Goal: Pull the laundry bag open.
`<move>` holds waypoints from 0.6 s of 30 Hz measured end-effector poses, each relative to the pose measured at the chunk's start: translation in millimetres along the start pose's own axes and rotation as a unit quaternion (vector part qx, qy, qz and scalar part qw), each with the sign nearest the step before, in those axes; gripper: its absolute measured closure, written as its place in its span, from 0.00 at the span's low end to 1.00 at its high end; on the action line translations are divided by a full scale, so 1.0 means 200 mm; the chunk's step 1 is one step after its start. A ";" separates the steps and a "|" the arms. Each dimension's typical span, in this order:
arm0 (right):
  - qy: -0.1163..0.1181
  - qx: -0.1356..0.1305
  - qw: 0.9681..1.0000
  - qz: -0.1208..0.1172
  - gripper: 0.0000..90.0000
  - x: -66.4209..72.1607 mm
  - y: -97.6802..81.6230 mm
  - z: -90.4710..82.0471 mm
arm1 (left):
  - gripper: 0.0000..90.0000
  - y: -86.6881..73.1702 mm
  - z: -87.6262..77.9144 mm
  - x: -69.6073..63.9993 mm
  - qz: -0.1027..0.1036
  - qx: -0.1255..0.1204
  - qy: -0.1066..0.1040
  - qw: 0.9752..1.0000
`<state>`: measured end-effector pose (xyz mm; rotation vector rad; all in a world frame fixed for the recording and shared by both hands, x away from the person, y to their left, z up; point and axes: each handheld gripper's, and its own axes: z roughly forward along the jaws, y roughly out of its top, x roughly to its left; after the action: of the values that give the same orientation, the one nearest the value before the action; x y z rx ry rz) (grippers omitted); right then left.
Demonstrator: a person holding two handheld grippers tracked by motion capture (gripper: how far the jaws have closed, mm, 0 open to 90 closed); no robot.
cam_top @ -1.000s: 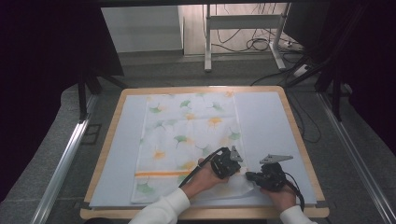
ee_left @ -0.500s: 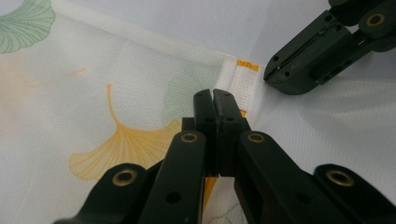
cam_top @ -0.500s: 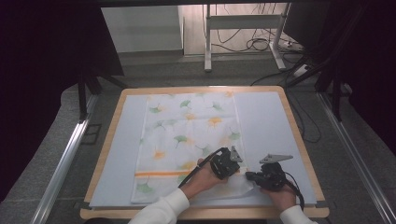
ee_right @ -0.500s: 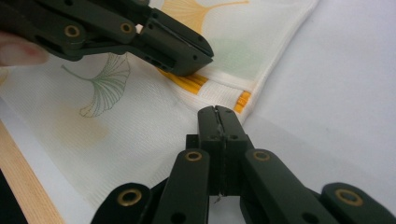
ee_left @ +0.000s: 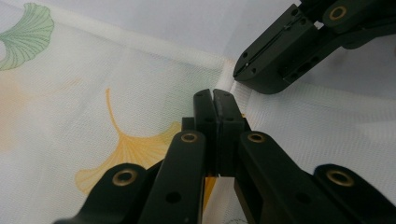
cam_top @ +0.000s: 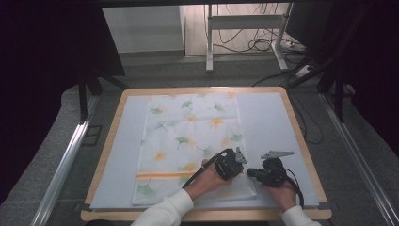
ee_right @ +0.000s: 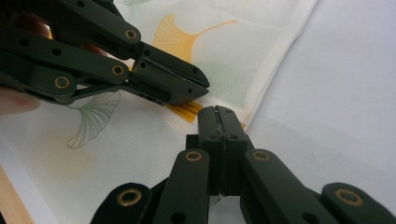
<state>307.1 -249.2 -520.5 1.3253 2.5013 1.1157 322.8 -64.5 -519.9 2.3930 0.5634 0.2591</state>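
Cloth: we see the white cloth (cam_top: 188, 141) with leaf prints lying flat on the table (cam_top: 113, 122), its orange stripe near the edge closest to the person.
Left gripper (cam_top: 238, 157): over the cloth's right part near the stripe; we see its 2 jaws pressed together, nothing between them.
Right gripper (cam_top: 250, 173): just beside the cloth's right edge, near the left gripper; its 2 jaws are also closed and hold nothing.

A white cloth (cam_top: 188, 146) printed with green and orange ginkgo leaves and 1 orange stripe lies spread flat on the table's pale mat.
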 end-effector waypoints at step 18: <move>0.007 -0.003 1.000 0.001 1.00 -0.01 -0.01 0.00 | 1.00 -0.06 -0.06 0.04 -0.010 0.008 -0.006 1.000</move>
<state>307.5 -250.8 -522.3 1.3227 2.5048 1.1362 321.8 -46.1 -518.7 2.4017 0.5845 0.2321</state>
